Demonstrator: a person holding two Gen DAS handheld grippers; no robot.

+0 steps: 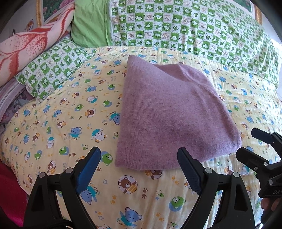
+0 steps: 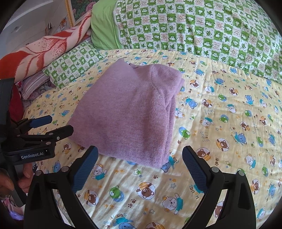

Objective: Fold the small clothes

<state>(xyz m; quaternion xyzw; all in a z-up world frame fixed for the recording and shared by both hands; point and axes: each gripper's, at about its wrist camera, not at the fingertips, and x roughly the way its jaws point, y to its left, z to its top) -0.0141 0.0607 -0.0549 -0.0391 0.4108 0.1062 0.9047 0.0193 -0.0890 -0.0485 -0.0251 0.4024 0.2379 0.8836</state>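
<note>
Right wrist: folded purple garment [image 2: 128, 112] on bear-print quilt [image 2: 220, 123]; green checked pillow [image 2: 202, 26] behind; both tongs [image 2: 139, 169] [image 1: 139, 169] released.

The folded purple sweater [image 1: 172, 114] hides its own lower layers, so sleeves and neck cannot be made out; in the right wrist view only stacked edges show along its right side. The framed picture [image 1: 51, 8] on the wall is cut off by the top edge and covered below by the red-and-white blanket [image 1: 31, 44]. The person's hand [image 2: 10, 179] on the left tongs [image 2: 51, 125] sits half out of view at the edge. Small print on the bear quilt [image 1: 61, 126] is too blurred to read fully
</note>
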